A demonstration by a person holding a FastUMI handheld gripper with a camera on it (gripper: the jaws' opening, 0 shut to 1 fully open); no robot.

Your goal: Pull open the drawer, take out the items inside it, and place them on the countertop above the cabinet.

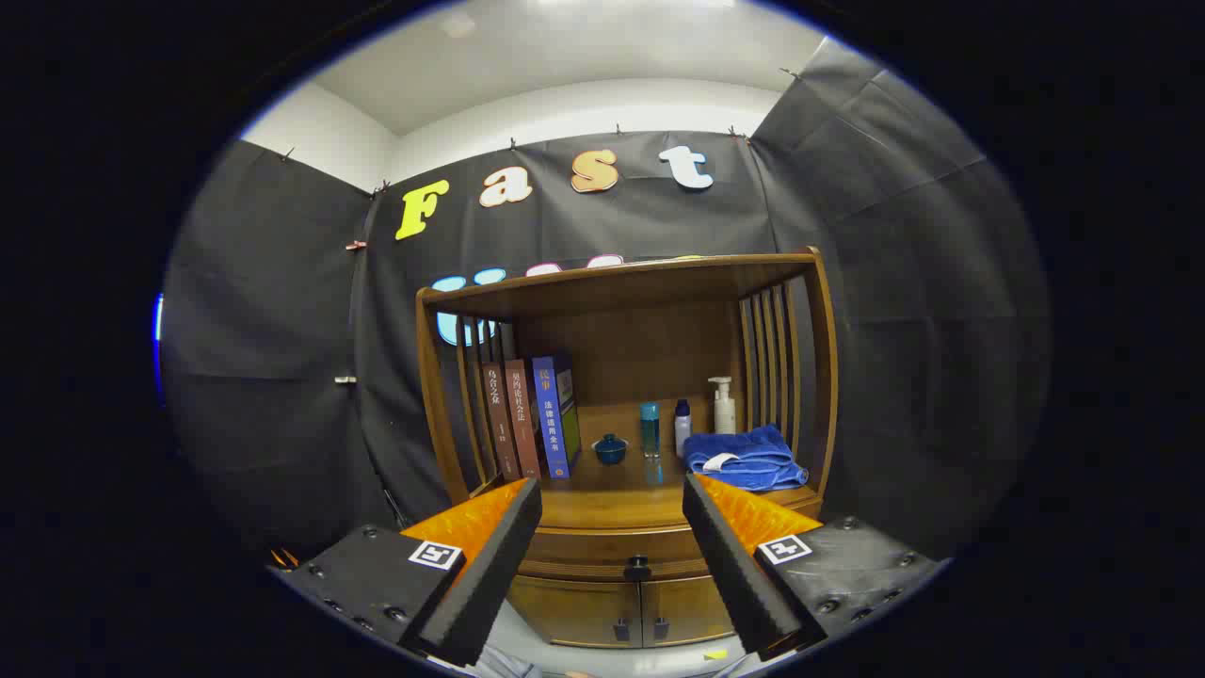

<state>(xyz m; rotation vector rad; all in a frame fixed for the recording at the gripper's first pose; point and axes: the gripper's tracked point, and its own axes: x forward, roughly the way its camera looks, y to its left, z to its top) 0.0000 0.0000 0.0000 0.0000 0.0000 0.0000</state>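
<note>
Centrally, beyond the gap between the two fingers, the drawer [617,546] sits flush in the front of a wooden cabinet [621,603], fully closed, with a dark round knob [637,568] at its middle. The gripper [612,504] is spread wide, fingers well apart and gripping nothing; the drawer front and knob are seen through the space between them, some way ahead and not touched. Whatever the drawer contains is hidden.

Directly above the drawer lies the countertop [612,504], a bare wooden surface ahead of the fingertips. Below the drawer, two cabinet doors [602,612] meet at the centre, each with a small dark handle.

At the back of the countertop, from the left finger's side to the right: three books [532,419] stand upright and lean slightly, two brown and one blue; a small blue lidded bowl [610,449] sits just beside them; a tall blue-green bottle [650,428] and a shorter white bottle with a dark cap [682,427] stand close together; a white pump bottle [723,407] stands behind them near the back corner. A folded blue towel [746,458] lies on the countertop beyond the right finger, in front of the pump bottle.

A wooden frame with slatted sides [772,363] and a top shelf [621,282] encloses the countertop. Black cloth walls [273,358] surround the cabinet on all sides.
</note>
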